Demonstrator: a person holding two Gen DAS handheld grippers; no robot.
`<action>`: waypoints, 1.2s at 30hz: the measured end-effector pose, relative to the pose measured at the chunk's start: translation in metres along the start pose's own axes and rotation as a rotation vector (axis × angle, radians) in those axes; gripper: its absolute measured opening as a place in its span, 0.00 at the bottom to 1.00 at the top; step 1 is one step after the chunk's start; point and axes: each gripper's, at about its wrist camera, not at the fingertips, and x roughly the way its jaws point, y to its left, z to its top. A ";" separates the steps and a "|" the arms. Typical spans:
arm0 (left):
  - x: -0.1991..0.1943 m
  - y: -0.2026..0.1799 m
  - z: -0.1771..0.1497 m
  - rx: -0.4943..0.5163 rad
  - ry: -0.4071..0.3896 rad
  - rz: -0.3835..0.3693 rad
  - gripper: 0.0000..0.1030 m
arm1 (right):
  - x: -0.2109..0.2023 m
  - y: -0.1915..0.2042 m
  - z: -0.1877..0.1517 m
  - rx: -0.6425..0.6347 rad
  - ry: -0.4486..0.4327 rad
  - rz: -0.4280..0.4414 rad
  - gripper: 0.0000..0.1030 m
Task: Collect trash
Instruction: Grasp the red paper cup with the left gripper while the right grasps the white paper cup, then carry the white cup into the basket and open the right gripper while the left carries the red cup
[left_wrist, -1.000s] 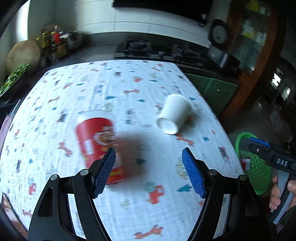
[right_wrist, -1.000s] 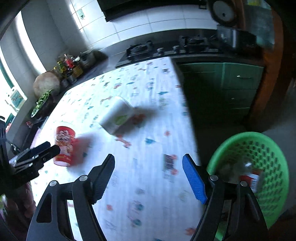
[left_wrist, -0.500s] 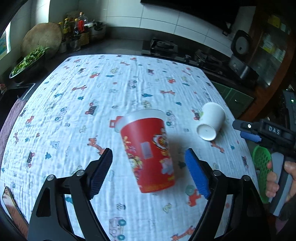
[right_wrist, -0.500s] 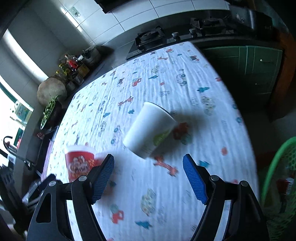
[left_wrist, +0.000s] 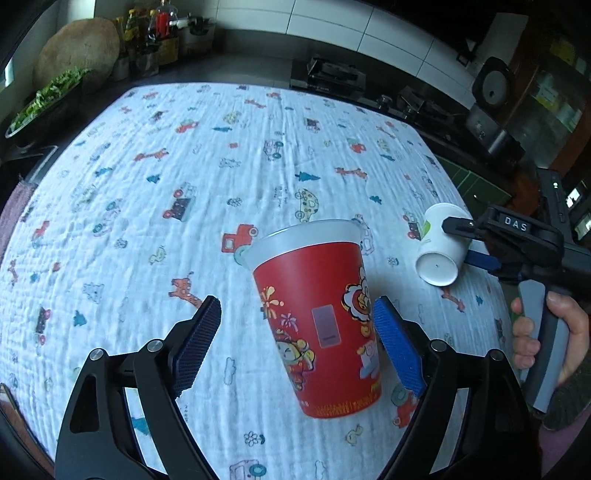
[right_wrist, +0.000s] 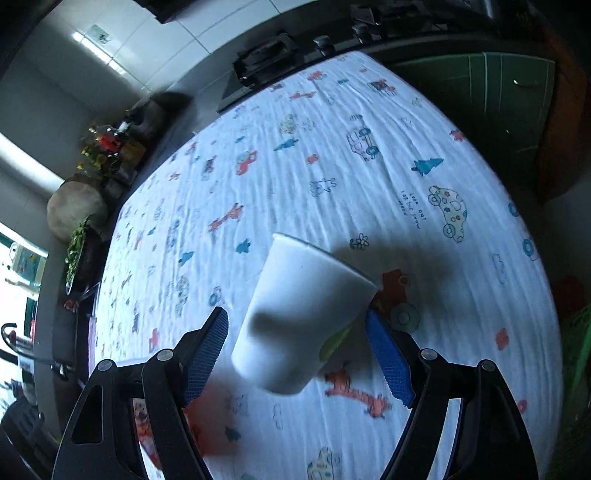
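A red printed cup (left_wrist: 321, 325) stands upright on the patterned tablecloth (left_wrist: 184, 155). My left gripper (left_wrist: 295, 343) is open with its blue pads either side of the cup, the right pad close to its wall. A white paper cup (right_wrist: 299, 317) lies on its side near the table's right edge; it also shows in the left wrist view (left_wrist: 441, 245). My right gripper (right_wrist: 295, 354) is open and straddles the white cup, apart from it. The right gripper (left_wrist: 476, 240) shows in the left wrist view at that cup.
A green mesh basket (right_wrist: 576, 354) sits beyond the table's right edge. A dark counter with stove (left_wrist: 332, 74), jars (left_wrist: 155, 37) and greens (left_wrist: 44, 99) runs behind the table. A dark appliance (left_wrist: 491, 110) stands at the back right.
Both grippers have moved forward. The red cup now sits between my left pads and the white cup between my right pads. The basket has slid nearly out of the right wrist view.
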 end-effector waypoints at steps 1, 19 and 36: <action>0.002 0.000 0.001 -0.002 0.006 -0.002 0.82 | 0.002 -0.001 0.002 0.008 0.004 0.002 0.72; 0.035 -0.009 0.011 -0.004 0.089 -0.048 0.79 | 0.015 0.010 0.001 -0.068 0.010 -0.040 0.65; 0.025 -0.030 0.004 0.046 0.055 -0.058 0.73 | -0.055 -0.008 -0.046 -0.284 -0.117 -0.177 0.65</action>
